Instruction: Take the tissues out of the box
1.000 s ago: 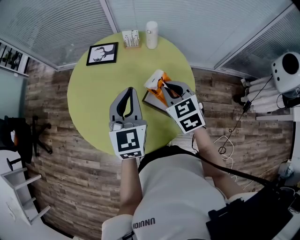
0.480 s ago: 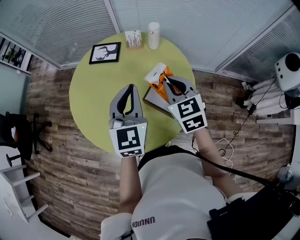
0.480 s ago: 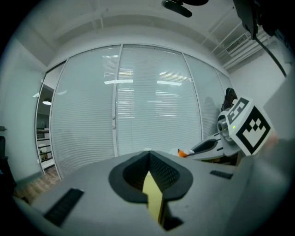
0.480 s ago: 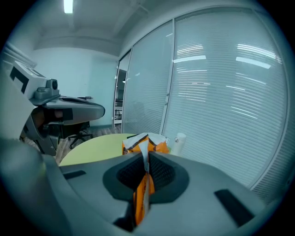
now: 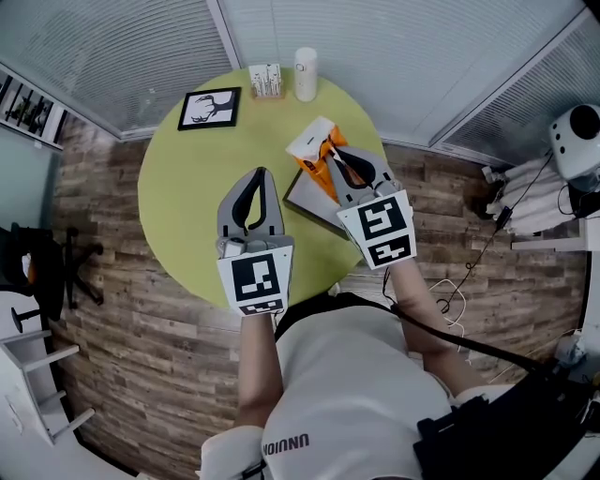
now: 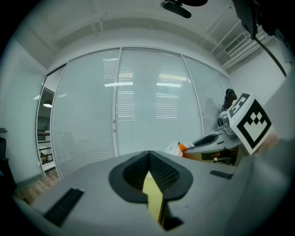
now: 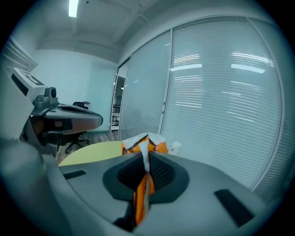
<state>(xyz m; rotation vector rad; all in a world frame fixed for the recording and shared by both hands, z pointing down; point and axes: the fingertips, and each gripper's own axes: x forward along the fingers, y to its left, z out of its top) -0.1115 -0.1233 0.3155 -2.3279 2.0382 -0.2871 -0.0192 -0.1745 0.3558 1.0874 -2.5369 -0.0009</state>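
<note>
The tissue pack has risen further above the desk — right claw pinches it to lift, left claw shut, empty

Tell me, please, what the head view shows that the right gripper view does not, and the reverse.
Only the head view: the framed picture, the card holder, the dark box on the table and the person's torso. Only the right gripper view: the right gripper seen close, its fingers pinched shut on a fold of the orange-and-white tissue pack, and a ceiling light. Both: the yellow table, the tissue pack, the left gripper and the window blinds.
</note>
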